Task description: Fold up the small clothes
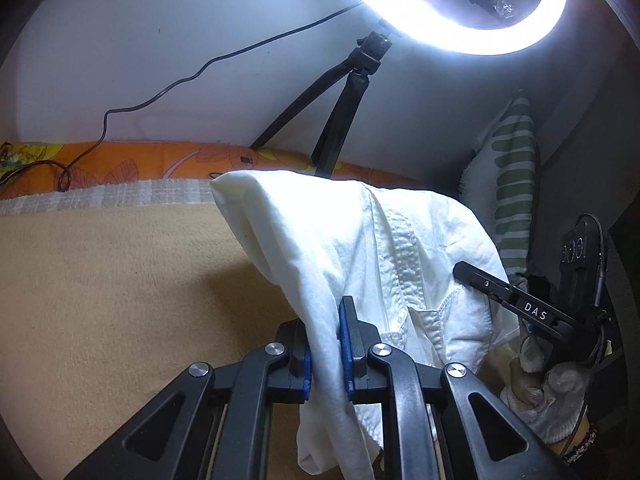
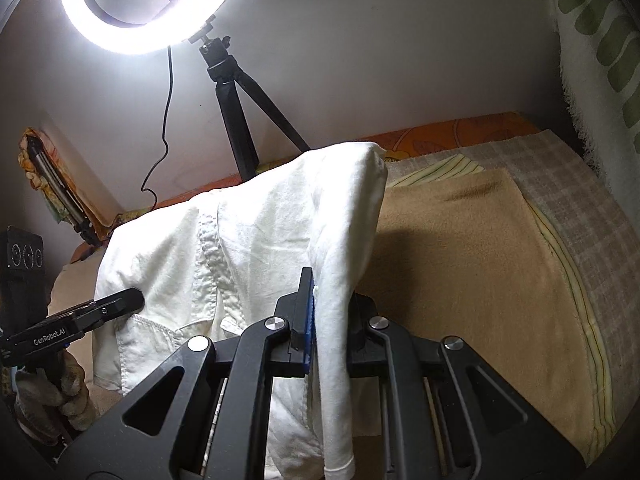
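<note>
A small white button-up shirt [image 1: 400, 248] hangs above the tan blanket [image 1: 120, 300], stretched between both grippers. My left gripper [image 1: 326, 344] is shut on a bunched fold of the shirt's left side, and cloth trails down between its blue pads. In the right wrist view the same shirt [image 2: 240, 248] drapes leftward, with my right gripper [image 2: 332, 320] shut on its right-hand fold. Each view shows the other gripper at the shirt's far edge: the right gripper [image 1: 520, 300] and the left gripper [image 2: 88, 316], each held by a gloved hand. The shirt's placket and a chest pocket face the cameras.
A lit ring light [image 1: 460, 8] on a black tripod [image 1: 340, 120] stands behind the shirt, its cable [image 1: 160, 96] running along the wall. An orange floral sheet [image 1: 120, 164] and a checked cloth [image 2: 560, 184] edge the blanket. A green-striped towel [image 1: 512, 184] hangs at the right.
</note>
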`<state>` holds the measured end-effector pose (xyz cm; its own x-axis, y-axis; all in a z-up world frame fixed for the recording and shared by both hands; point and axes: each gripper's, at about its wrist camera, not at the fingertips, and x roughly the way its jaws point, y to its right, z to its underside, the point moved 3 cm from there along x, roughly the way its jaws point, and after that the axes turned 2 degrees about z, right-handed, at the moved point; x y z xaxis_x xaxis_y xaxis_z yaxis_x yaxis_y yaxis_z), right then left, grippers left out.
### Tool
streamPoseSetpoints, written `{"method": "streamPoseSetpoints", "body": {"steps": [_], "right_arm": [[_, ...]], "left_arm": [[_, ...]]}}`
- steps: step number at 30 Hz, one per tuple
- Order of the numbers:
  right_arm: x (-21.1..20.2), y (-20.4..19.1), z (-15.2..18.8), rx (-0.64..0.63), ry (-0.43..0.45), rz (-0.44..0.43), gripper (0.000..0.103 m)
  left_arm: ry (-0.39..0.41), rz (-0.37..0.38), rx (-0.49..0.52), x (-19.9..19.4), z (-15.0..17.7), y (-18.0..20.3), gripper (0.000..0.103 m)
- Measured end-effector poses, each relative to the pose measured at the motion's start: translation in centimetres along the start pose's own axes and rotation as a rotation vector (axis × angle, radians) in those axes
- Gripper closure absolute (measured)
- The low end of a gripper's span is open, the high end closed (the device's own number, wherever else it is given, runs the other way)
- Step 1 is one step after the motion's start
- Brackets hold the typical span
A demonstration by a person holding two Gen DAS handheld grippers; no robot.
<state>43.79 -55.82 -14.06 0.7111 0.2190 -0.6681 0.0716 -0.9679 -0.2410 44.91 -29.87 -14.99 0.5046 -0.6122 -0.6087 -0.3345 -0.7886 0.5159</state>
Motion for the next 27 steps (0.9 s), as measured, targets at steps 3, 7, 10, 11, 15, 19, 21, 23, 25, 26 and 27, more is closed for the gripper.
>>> {"method": "streamPoseSetpoints", "body": {"steps": [3,7,10,11,15,19,21,23,25,26,27], "right_arm": [[0.5,-0.2,0.1,-0.010,-0.013,0.014,0.092],[1.3,-0.3,0.1,-0.029,-0.023,0.036,0.091],[1.7,-0.6,0.0,-0.048,-0.026,0.065,0.090],[1.9,-0.7,0.0,-0.057,-0.026,0.084,0.089],[2.5,-0.4,0.0,-0.068,-0.034,0.157,0.081],[2.3,-0.2,0.0,-0.070,-0.031,0.205,0.074],[1.9,-0.1,0.0,-0.065,-0.024,0.214,0.073],[1.0,0.1,-0.1,-0.058,-0.017,0.218,0.071],[0.2,-0.2,-0.2,-0.052,-0.006,0.221,0.066],[-0.1,-0.3,-0.2,-0.050,-0.002,0.219,0.065],[-0.5,-0.4,-0.1,-0.049,0.003,0.218,0.065]], "left_arm": [[-0.003,-0.020,0.010,0.3,0.0,0.1,0.094],[-0.004,-0.039,0.013,0.4,0.2,0.1,0.094],[-0.004,-0.057,0.027,0.4,0.3,0.2,0.093],[-0.004,-0.063,0.029,0.4,0.3,0.3,0.092],[-0.008,-0.089,0.037,0.5,0.4,0.3,0.088],[-0.010,-0.113,0.049,0.3,0.5,0.2,0.082],[-0.006,-0.121,0.047,0.0,0.5,0.1,0.081],[0.000,-0.126,0.043,-0.4,0.5,0.0,0.079],[0.007,-0.130,0.045,-1.0,0.6,-0.1,0.079],[0.012,-0.133,0.047,-1.3,0.6,0.0,0.079],[0.017,-0.137,0.053,-1.7,0.6,0.1,0.079]]}}
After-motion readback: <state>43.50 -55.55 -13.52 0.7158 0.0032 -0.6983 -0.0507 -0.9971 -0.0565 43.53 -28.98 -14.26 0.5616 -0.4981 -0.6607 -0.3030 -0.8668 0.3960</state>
